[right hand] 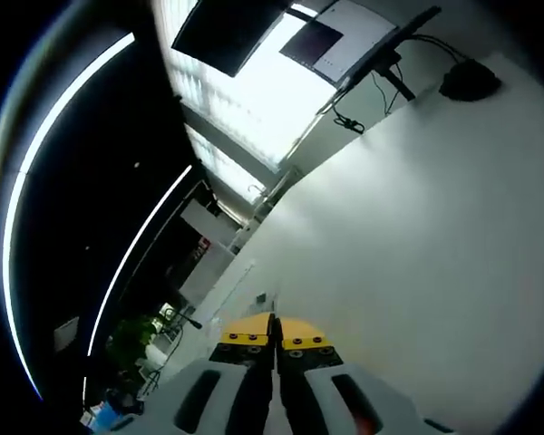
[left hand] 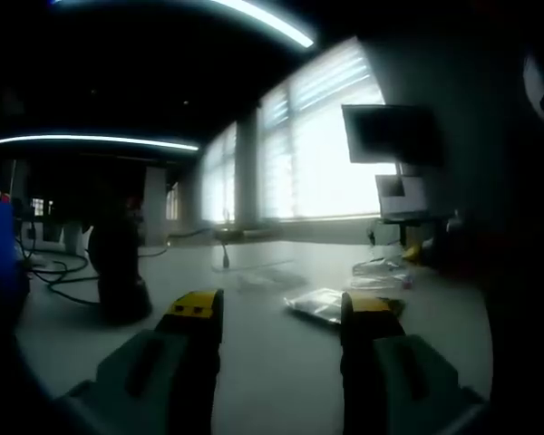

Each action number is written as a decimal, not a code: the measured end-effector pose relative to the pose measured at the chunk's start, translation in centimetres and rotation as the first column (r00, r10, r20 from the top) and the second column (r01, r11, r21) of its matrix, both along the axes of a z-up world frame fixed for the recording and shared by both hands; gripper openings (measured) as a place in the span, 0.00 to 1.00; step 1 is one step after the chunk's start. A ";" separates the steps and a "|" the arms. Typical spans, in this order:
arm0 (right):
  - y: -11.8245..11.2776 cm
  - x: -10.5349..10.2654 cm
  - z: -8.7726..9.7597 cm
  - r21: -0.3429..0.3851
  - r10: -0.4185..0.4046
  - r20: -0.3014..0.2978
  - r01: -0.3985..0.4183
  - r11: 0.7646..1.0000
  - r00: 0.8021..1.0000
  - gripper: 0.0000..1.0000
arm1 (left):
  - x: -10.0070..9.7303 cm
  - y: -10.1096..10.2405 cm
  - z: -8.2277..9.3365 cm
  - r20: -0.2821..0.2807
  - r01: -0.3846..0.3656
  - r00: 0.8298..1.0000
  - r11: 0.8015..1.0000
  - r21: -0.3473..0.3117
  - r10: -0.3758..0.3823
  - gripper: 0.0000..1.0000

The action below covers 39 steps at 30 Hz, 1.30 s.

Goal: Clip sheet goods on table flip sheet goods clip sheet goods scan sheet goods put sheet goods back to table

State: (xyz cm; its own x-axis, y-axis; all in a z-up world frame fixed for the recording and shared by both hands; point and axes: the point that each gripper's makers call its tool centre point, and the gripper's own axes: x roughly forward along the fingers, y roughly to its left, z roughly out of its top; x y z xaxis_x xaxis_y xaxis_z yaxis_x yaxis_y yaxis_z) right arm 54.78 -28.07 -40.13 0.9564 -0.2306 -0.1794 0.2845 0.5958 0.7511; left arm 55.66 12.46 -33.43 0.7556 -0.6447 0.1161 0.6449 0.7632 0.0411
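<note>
White table (left hand: 272,362) (left claw (left hand: 281,317) spread, empty).

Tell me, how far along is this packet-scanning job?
Nothing looks done yet. The clear sheet packets lie on the table, unclipped. The left hand-held gripper is open, facing them; the right hand-held gripper is shut with nothing visible between its jaws. Clipping, flipping, scanning and returning remain.
</note>
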 end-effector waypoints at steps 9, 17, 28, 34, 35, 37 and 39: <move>0.2 0.1 0.7 -0.085 0.031 0.007 -0.030 0.996 1.000 0.19 | 0.0 0.0 0.0 0.001 -0.001 1.000 1.000 0.000 0.001 0.45; -0.2 0.7 4.6 -0.321 0.102 0.059 -0.078 0.944 0.993 0.44 | 0.0 -0.1 -0.1 -0.003 0.001 1.000 1.000 0.004 -0.001 0.45; 3.9 3.3 7.6 -0.558 0.407 0.000 -0.338 0.758 0.913 0.53 | 0.1 -0.1 -0.3 -0.009 0.003 1.000 1.000 0.011 -0.003 0.45; 5.9 4.0 7.0 -0.681 0.520 -0.125 -0.454 0.574 0.845 0.52 | 0.0 -0.1 -0.3 -0.008 0.004 1.000 1.000 0.011 -0.004 0.45; 6.6 4.1 6.3 -0.691 0.561 -0.170 -0.504 0.518 0.810 0.52 | 0.0 -0.1 -0.3 -0.008 0.004 1.000 1.000 0.011 -0.004 0.45; 7.3 4.2 5.4 -0.711 0.591 -0.243 -0.556 0.431 0.769 0.51 | 0.0 -0.1 -0.3 -0.009 0.004 1.000 1.000 0.010 -0.004 0.45; 7.5 4.5 4.8 -0.713 0.601 -0.279 -0.581 0.393 0.749 0.49 | 0.0 -0.1 -0.3 -0.008 0.005 1.000 1.000 0.012 -0.005 0.45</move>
State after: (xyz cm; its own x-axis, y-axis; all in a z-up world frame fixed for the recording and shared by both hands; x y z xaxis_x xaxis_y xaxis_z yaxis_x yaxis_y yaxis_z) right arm 59.32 -20.53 -35.34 0.9076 0.3588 -0.2178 -0.3719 0.9280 -0.0210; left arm 55.68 12.32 -33.70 0.7535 -0.6494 0.1026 0.6487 0.7597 0.0447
